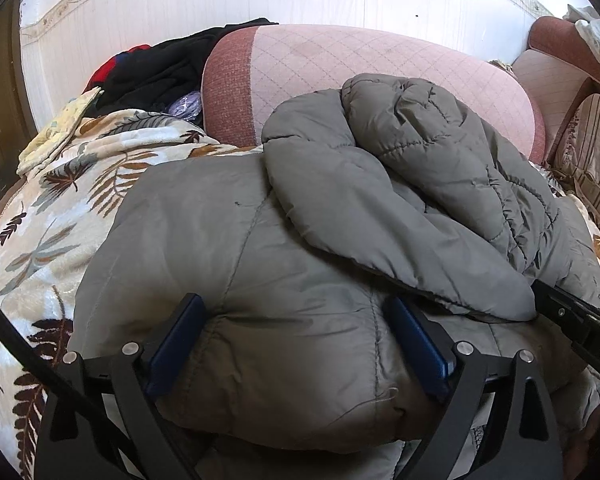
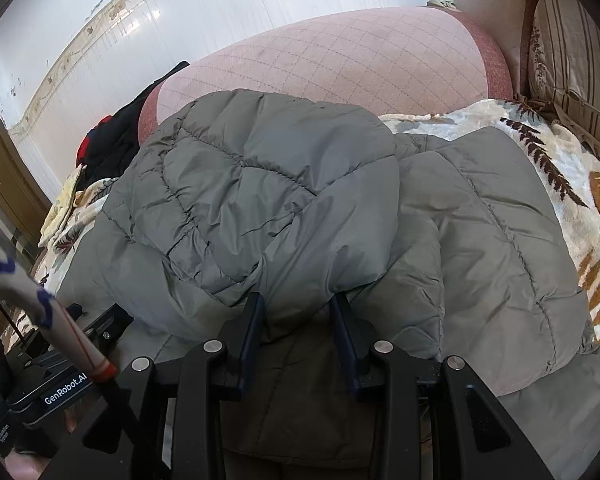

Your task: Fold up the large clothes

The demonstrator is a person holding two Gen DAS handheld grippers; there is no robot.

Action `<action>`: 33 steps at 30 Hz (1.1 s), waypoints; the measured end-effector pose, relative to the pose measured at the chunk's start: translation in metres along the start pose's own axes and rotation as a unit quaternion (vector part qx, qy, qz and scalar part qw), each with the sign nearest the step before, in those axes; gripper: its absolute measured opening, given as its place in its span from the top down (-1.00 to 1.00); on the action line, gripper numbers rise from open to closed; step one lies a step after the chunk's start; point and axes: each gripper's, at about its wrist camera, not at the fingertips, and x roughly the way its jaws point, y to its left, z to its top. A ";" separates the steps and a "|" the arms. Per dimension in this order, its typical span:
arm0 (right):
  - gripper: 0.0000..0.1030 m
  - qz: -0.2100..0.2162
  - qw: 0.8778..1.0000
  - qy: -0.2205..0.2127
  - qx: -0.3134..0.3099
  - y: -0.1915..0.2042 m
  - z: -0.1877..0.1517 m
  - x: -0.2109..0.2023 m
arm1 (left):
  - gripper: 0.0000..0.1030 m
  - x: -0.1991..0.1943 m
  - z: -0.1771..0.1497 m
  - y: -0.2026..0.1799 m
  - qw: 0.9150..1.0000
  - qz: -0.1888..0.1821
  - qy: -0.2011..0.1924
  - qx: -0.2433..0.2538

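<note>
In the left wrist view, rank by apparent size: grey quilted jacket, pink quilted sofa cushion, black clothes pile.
1. Grey quilted jacket, though nearness to the camera inflates it.
2. Pink quilted sofa cushion.
3. Black clothes pile, farthest away and partly hidden.

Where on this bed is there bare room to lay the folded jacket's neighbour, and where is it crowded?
Free: the leaf blanket left of the grey jacket, up to the yellow cloth; also the blanket strip right of the jacket, before the striped cushion. Crowded: the far-left corner, piled with dark clothes beside the pink cushion.
</note>
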 end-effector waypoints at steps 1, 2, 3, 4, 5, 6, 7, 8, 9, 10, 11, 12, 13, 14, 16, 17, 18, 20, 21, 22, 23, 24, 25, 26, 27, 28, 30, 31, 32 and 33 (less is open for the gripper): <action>0.26 0.000 1.000 0.000 0.000 0.000 0.000 0.000 | -0.82 0.000 0.000 0.000 1.000 0.000 0.000 0.000; 0.26 0.001 1.000 0.000 0.001 0.000 0.000 0.000 | -0.82 0.000 0.000 0.000 1.000 0.000 0.000 -0.001; 0.26 0.001 1.000 -0.001 0.002 0.000 0.000 0.000 | -0.82 0.000 0.000 0.000 1.000 0.000 0.000 0.000; 0.26 0.001 1.000 -0.001 0.002 -0.001 0.000 0.000 | -0.82 -0.001 0.000 0.000 1.000 0.000 0.000 0.000; 0.26 0.002 1.000 0.000 0.002 -0.001 0.000 0.000 | -0.82 -0.001 0.000 0.000 1.000 0.000 0.000 0.000; 0.26 0.002 1.000 0.000 0.003 -0.001 0.000 0.000 | -0.82 -0.001 0.000 0.000 1.000 0.000 0.000 0.000; 0.26 0.002 1.000 -0.001 0.003 -0.001 0.000 -0.001 | -0.82 -0.001 0.000 0.000 1.000 -0.001 0.000 0.000; 0.26 0.002 1.000 -0.001 0.003 -0.001 0.000 -0.002 | -0.83 0.000 0.000 0.000 1.000 -0.001 0.000 -0.001; 0.26 0.002 1.000 -0.003 0.004 0.000 0.000 -0.003 | -0.83 0.000 0.000 0.000 1.000 -0.001 0.000 -0.001; 0.26 0.003 1.000 -0.007 0.005 0.000 0.001 -0.007 | -0.83 0.000 0.000 0.000 1.000 -0.002 0.000 -0.001; 0.26 0.000 1.000 -0.014 0.004 0.002 0.002 -0.012 | -0.83 -0.001 0.000 0.001 1.000 -0.002 0.000 -0.002; 0.26 -0.006 1.000 -0.025 0.003 0.004 0.004 -0.019 | -0.83 -0.001 0.000 0.001 1.000 -0.002 0.000 -0.002; 0.26 -0.009 0.999 -0.038 -0.001 0.006 0.005 -0.025 | -0.83 -0.001 0.000 0.001 1.000 -0.002 0.000 -0.002; 0.26 -0.014 0.998 -0.063 -0.009 0.010 0.007 -0.036 | -0.83 -0.001 0.000 0.000 1.000 -0.001 0.000 -0.001; 0.26 -0.030 0.993 -0.114 -0.029 0.016 0.010 -0.054 | -0.83 -0.001 0.000 0.001 1.000 -0.001 0.000 -0.001; 0.26 -0.029 0.990 -0.135 -0.033 0.017 0.012 -0.061 | -0.83 -0.001 0.000 0.001 1.000 -0.001 0.000 -0.001; 0.26 -0.021 0.988 -0.148 -0.035 0.017 0.013 -0.065 | -0.83 -0.002 0.000 0.001 1.000 -0.001 0.000 -0.001; 0.26 -0.012 0.989 -0.140 -0.035 0.017 0.016 -0.061 | -0.83 -0.002 0.000 0.001 1.000 -0.001 0.000 -0.001; 0.26 -0.010 0.990 -0.136 -0.034 0.016 0.017 -0.057 | -0.83 -0.002 0.001 0.002 1.000 -0.001 -0.001 -0.002; 0.26 -0.010 0.991 -0.132 -0.031 0.013 0.016 -0.053 | -0.83 -0.003 0.001 0.002 1.000 -0.002 -0.002 -0.002; 0.26 -0.008 0.992 -0.122 -0.027 0.011 0.015 -0.047 | -0.83 -0.003 0.001 0.003 1.000 -0.003 -0.003 -0.003; 0.26 -0.005 0.993 -0.114 -0.026 0.009 0.015 -0.043 | -0.83 -0.005 0.002 0.003 1.000 -0.003 -0.004 -0.004; 0.26 0.001 0.994 -0.102 -0.026 0.008 0.016 -0.037 | -0.83 -0.006 0.003 0.004 1.000 -0.004 -0.005 -0.005; 0.26 0.003 0.996 -0.088 -0.029 0.008 0.016 -0.029 | -0.83 -0.007 0.004 0.004 1.000 -0.005 -0.007 -0.007; 0.26 0.001 0.996 -0.079 -0.032 0.008 0.015 -0.026 | -0.83 -0.010 0.005 0.006 1.000 -0.005 -0.010 -0.010; 0.26 -0.001 0.997 -0.076 -0.035 0.010 0.014 -0.024 | -0.83 -0.014 0.007 0.009 1.000 -0.007 -0.015 -0.018; 0.26 -0.004 0.997 -0.061 -0.041 0.011 0.011 -0.017 | -0.83 -0.020 0.011 0.017 0.999 -0.011 -0.025 -0.034; 0.26 -0.006 0.997 -0.057 -0.043 0.011 0.011 -0.015 | -0.83 -0.022 0.013 0.023 0.999 -0.006 -0.031 -0.045; 0.26 -0.009 0.998 -0.050 -0.044 0.011 0.009 -0.012 | -0.83 -0.023 0.015 0.031 0.998 0.000 -0.033 -0.054; 0.26 -0.009 0.998 -0.046 -0.044 0.011 0.007 -0.012 | -0.83 -0.022 0.015 0.035 0.998 0.006 -0.032 -0.060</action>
